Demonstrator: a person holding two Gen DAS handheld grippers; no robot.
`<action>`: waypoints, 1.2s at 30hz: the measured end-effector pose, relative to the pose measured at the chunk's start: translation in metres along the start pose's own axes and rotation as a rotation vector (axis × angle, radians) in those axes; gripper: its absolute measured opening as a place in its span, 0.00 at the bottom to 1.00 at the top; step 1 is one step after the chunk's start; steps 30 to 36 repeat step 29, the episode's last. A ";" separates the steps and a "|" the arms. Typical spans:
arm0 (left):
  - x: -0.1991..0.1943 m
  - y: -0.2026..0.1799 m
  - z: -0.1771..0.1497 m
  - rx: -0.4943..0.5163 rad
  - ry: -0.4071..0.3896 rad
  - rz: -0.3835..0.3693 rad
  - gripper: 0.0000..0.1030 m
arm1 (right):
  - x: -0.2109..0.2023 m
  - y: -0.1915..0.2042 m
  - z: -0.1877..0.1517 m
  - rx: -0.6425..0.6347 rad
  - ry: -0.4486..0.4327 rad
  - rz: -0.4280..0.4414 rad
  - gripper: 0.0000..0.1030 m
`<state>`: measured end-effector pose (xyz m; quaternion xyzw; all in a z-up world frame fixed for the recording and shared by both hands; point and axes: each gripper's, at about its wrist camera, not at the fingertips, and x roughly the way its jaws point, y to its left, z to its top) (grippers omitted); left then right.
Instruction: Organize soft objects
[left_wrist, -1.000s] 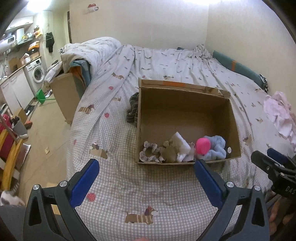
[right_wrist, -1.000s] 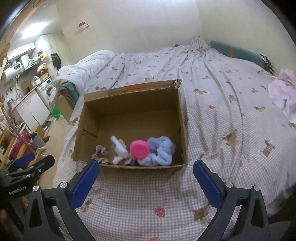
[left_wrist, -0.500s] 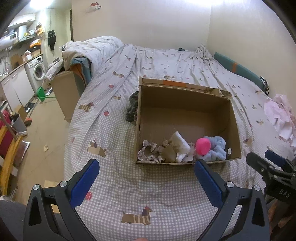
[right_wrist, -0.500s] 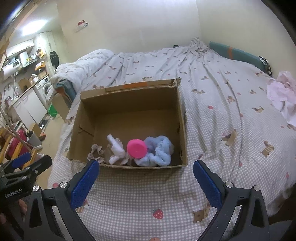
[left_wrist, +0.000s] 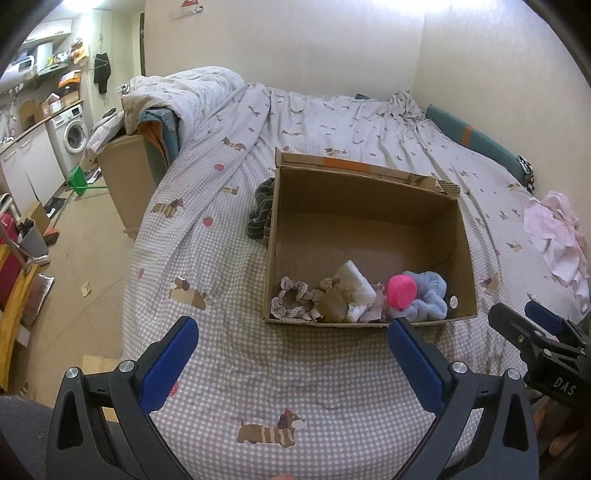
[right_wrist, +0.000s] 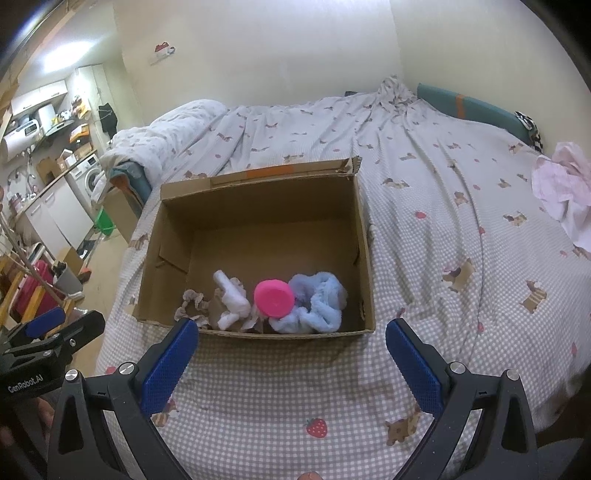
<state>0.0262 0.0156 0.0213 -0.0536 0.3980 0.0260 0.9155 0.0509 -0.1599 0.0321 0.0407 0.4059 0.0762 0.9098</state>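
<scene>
An open cardboard box (left_wrist: 365, 218) (right_wrist: 258, 206) stands on the bed. Along its near wall lie a patterned scrunchie (left_wrist: 295, 301) (right_wrist: 192, 304), a white cloth (left_wrist: 356, 290) (right_wrist: 231, 297), a pink round object (left_wrist: 401, 291) (right_wrist: 274, 297) and a light blue fluffy cloth (left_wrist: 428, 299) (right_wrist: 319, 302). My left gripper (left_wrist: 291, 360) is open and empty, over the bed in front of the box. My right gripper (right_wrist: 290, 360) is open and empty, also in front of the box. A dark striped cloth (left_wrist: 261, 212) lies on the bed against the box's left side.
A pink garment (left_wrist: 556, 236) (right_wrist: 565, 184) lies at the bed's right. A crumpled duvet (left_wrist: 184, 92) and a brown box (left_wrist: 127, 173) are at the bed's left edge. The floor and a washing machine (left_wrist: 74, 133) lie to the left.
Both grippers have drawn back and risen slightly, so the box sits a little farther off. Both stay open and empty.
</scene>
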 end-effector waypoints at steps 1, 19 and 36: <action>0.001 0.000 0.000 0.000 0.000 0.000 0.99 | 0.000 0.000 0.000 -0.001 0.001 0.000 1.00; 0.001 0.001 0.000 -0.001 -0.001 0.002 0.99 | -0.001 0.002 -0.002 -0.011 0.002 -0.002 1.00; 0.003 0.000 -0.002 0.008 0.004 -0.008 0.99 | 0.001 0.005 -0.001 -0.010 0.000 0.008 1.00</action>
